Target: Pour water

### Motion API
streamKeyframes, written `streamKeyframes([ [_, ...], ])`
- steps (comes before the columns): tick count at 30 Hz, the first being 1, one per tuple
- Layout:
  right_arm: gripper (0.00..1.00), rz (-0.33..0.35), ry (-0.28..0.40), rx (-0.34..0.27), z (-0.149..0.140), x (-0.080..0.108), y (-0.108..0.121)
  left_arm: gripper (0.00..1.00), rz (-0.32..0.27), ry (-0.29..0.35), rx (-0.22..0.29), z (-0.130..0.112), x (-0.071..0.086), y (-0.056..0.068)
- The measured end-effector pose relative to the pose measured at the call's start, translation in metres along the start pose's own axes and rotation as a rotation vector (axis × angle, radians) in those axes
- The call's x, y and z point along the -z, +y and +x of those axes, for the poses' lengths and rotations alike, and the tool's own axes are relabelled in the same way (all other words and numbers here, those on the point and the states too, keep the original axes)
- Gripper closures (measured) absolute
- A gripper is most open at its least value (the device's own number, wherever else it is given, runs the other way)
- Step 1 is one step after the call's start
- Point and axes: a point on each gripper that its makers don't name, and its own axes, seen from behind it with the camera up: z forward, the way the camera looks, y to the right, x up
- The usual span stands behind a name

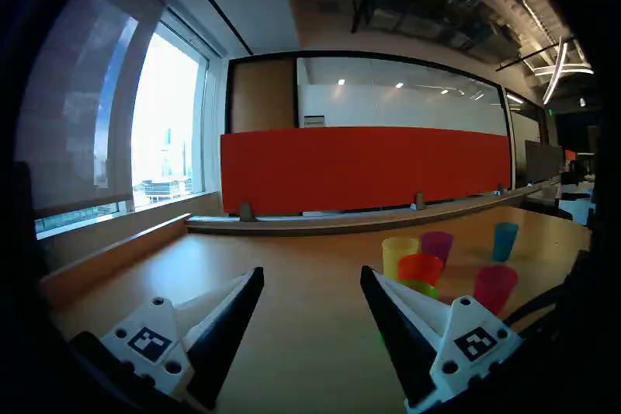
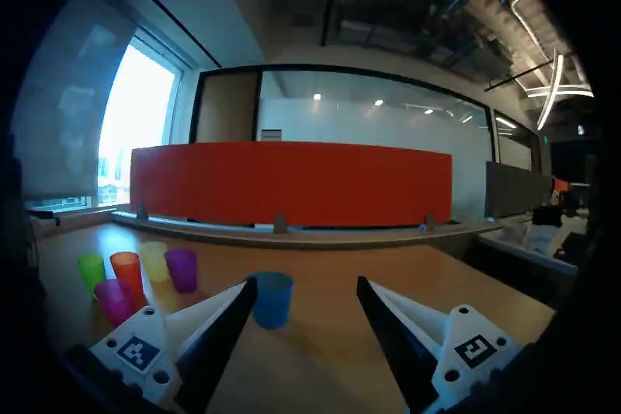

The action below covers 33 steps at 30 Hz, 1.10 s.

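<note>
The left gripper (image 1: 310, 270) shows nearest in the left gripper view: two wedge-shaped fingers, white shells with flat black inner faces and a square printed marker on each. They are spread wide with nothing between them but the smooth, warm-toned wooden table (image 1: 310, 336). Farther off to the right stand tapered, translucent plastic cups in a loose cluster: a yellow cup (image 1: 400, 253), a purple cup (image 1: 437, 245), an orange cup (image 1: 420, 267) and, partly hidden behind the finger, a green cup (image 1: 420, 288). A pink cup (image 1: 494, 287) and a blue cup (image 1: 505, 241) stand apart to the right. A matte red partition (image 1: 365, 169) runs along the table's far edge. In the right gripper view, the right gripper (image 2: 305, 282) is equally wide apart and empty. The blue cup (image 2: 272, 299) stands on the table just past the fingertips, toward the finger on the view's left, ungripped. The other five cups huddle at far left.
</note>
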Motion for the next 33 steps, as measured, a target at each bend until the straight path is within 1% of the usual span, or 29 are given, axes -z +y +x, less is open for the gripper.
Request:
streamKeyframes([
  [3,0.01,-0.002,-0.013,0.002,0.004,-0.002,0.002,0.08,-0.022,-0.024,-0.004,0.01,0.0,0.008],
  [6,0.01,-0.003,-0.031,0.001,0.016,-0.002,0.004,0.08,-0.038,-0.05,-0.009,0.023,0.001,0.013],
  [14,0.01,0.011,-0.068,-0.005,0.061,-0.001,0.002,0.08,-0.08,-0.118,-0.024,0.063,0.007,0.024],
  [20,0.01,0.042,-0.097,0.001,0.089,0.001,-0.007,0.08,-0.12,-0.174,-0.039,0.082,0.014,0.034],
  [23,0.0,0.063,-0.112,0.006,0.097,0.002,-0.011,0.08,-0.146,-0.198,-0.041,0.087,0.017,0.04],
  [27,0.0,0.091,-0.127,0.008,0.106,0.004,-0.016,0.08,-0.162,-0.22,-0.051,0.091,0.017,0.044],
  [33,0.01,0.114,-0.15,-0.003,0.115,0.005,-0.02,0.08,-0.18,-0.266,-0.066,0.086,0.017,0.049],
])
